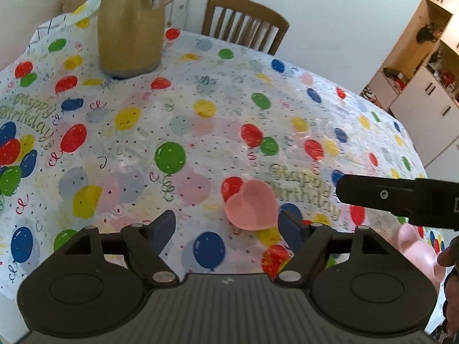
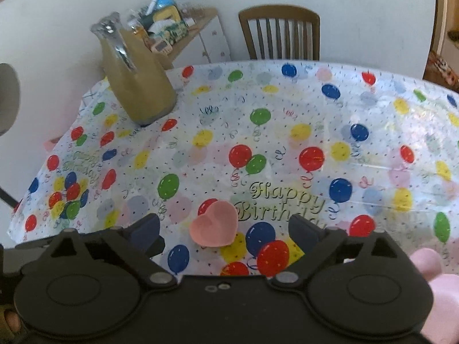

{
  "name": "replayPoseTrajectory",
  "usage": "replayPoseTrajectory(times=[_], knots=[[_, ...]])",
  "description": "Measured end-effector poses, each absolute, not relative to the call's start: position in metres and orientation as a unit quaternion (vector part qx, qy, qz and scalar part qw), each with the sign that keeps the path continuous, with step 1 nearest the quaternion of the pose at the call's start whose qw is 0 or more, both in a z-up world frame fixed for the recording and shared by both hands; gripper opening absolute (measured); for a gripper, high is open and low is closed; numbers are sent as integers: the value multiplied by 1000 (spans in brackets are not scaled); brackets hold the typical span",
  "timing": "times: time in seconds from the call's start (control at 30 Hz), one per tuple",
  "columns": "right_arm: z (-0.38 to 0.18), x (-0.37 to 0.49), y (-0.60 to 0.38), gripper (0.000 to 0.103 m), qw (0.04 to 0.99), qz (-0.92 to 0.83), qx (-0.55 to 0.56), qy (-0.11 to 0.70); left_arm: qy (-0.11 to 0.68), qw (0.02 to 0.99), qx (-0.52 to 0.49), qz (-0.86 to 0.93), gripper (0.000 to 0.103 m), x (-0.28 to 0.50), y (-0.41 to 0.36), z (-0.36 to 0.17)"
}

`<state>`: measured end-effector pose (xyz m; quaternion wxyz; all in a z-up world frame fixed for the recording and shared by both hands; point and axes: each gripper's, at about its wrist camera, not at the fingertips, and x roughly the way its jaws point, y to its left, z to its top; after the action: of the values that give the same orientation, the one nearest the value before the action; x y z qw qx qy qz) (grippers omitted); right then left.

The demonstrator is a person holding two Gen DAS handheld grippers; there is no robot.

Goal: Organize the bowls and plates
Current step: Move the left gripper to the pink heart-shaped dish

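Heart-shaped pink bowl [image 1: 251, 207]: one item, upright, resting alone on the balloon-print tabletop [image 1: 178, 109], hollow facing up. Position relative to left tool [image 1: 226, 225]: just ahead of the fingertips and toward its right finger, apart from both; jaws stand wide, nothing between them. Position relative to right tool [image 2: 223, 230]: ahead and slightly toward its left finger, also untouched; jaws spread wide, holding nothing. Long axis: lobes point away toward the far chair [image 1: 245, 23], tip nearer the tools. Nearer hand: judged roughly equal, with the left marginally closer. Second pink item [image 2: 433, 281]: at the near right edge, partly cut off, type unclear. Also present: tan vase [image 1: 130, 25], far left, well apart.
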<state>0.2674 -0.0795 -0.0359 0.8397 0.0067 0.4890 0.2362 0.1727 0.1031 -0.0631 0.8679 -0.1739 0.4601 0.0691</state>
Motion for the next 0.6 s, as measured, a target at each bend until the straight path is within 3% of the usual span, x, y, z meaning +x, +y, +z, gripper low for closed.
replayPoseTrajectory(times=[0.43,0.53,0.6], knots=[[-103,319,-54,92,800,191,21,568,501,842,-187,71,78,211,122,-116],[-114,327,-51,87,796,182,21,577,509,839,-183,64,78,217,121,-125],[-120,331,-49,77,791,181,23,585,510,839,-180,60,78,221,120,-129]])
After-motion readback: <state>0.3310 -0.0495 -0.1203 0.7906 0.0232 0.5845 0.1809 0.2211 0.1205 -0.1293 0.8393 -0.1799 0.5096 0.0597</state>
